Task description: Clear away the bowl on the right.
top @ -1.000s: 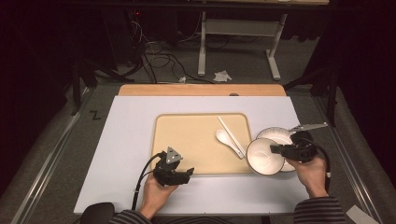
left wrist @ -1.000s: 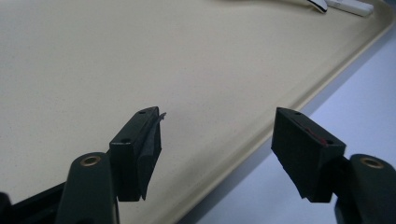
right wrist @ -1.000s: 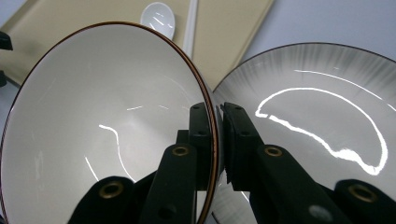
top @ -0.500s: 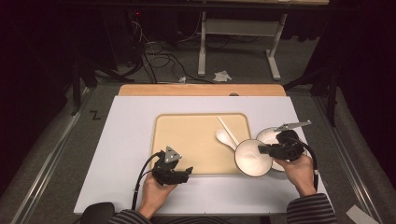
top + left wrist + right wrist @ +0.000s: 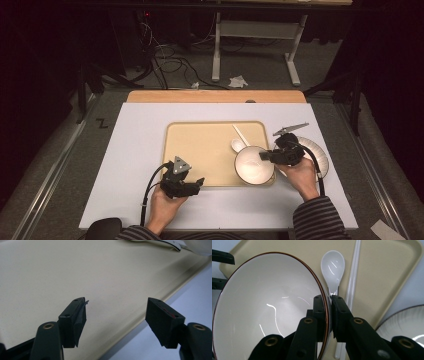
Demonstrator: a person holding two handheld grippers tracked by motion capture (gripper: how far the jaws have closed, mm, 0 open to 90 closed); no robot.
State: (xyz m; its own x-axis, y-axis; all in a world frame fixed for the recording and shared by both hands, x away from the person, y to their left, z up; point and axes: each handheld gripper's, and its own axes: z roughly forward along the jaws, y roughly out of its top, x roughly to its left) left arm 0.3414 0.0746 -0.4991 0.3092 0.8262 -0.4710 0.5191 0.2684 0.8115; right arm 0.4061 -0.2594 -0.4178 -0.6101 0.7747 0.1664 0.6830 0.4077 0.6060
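Note:
My right gripper (image 5: 267,156) (image 5: 329,302) is shut on the rim of a white bowl (image 5: 254,165) (image 5: 269,307) with a thin brown edge. It holds the bowl tilted over the front right corner of the beige tray (image 5: 200,150) (image 5: 387,270). A white spoon (image 5: 237,145) (image 5: 332,267) and a long white stick (image 5: 241,134) (image 5: 353,275) lie on the tray just behind the bowl. My left gripper (image 5: 197,184) (image 5: 116,315) stands open and empty over the tray's (image 5: 75,270) front edge, left of the bowl.
A white plate (image 5: 316,152) (image 5: 407,322) lies on the white table top (image 5: 135,150) right of the tray, under my right hand. Beyond the table's wooden far edge (image 5: 215,96) are floor cables and a desk frame.
My right gripper has carried the bowl leftward, from over the plate to over the tray's front right corner. The left gripper has stayed where it was.

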